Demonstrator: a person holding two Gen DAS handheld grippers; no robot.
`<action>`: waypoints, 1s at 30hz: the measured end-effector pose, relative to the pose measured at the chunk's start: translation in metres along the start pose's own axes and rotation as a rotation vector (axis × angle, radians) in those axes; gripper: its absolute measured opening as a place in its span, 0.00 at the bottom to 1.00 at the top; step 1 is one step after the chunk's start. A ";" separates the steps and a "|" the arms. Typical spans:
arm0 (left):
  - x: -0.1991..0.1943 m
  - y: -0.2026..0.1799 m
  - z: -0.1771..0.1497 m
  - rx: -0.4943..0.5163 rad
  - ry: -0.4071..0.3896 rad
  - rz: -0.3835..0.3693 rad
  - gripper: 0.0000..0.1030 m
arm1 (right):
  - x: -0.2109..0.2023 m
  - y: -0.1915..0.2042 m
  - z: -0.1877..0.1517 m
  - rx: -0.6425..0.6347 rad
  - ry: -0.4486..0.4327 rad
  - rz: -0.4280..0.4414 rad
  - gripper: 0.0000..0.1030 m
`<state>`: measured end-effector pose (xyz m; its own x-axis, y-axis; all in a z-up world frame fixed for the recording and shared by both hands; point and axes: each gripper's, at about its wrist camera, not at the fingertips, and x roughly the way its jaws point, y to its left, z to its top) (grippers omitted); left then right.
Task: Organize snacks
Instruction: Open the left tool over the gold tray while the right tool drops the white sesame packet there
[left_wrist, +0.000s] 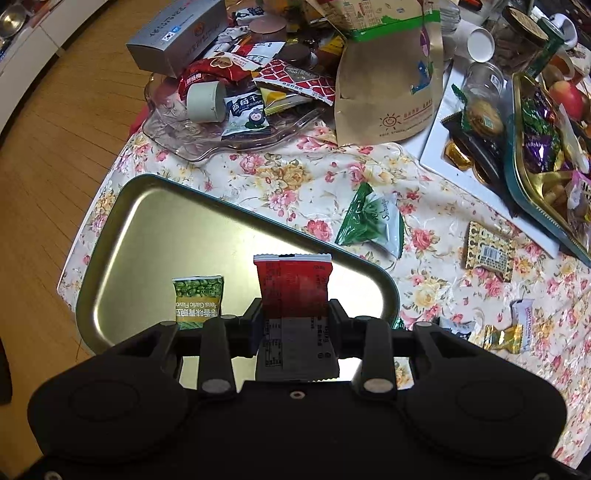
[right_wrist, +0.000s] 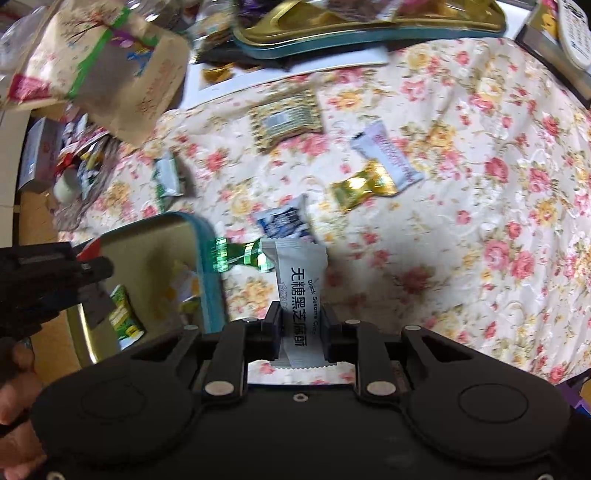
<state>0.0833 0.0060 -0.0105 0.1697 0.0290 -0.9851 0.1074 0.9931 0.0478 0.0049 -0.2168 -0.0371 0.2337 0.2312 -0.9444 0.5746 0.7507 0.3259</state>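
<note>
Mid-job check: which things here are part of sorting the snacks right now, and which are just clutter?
In play:
- red packet in the left gripper
- grey sesame packet in the right gripper
- metal tray with the green pea packet
- loose gold candy

Lying about:
- paper bag
- glass jar
- silver box
</note>
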 end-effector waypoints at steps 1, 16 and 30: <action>0.000 0.000 -0.001 0.009 -0.003 0.004 0.43 | 0.000 0.006 -0.002 -0.015 -0.002 0.007 0.22; 0.000 0.069 0.001 -0.099 -0.008 0.017 0.43 | 0.015 0.094 -0.030 -0.245 -0.041 0.065 0.22; -0.006 0.113 0.002 -0.177 -0.030 0.018 0.46 | 0.029 0.141 -0.051 -0.370 -0.029 0.112 0.22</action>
<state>0.0959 0.1176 0.0007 0.1998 0.0463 -0.9787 -0.0693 0.9970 0.0330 0.0532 -0.0726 -0.0202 0.3045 0.3109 -0.9003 0.2231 0.8956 0.3848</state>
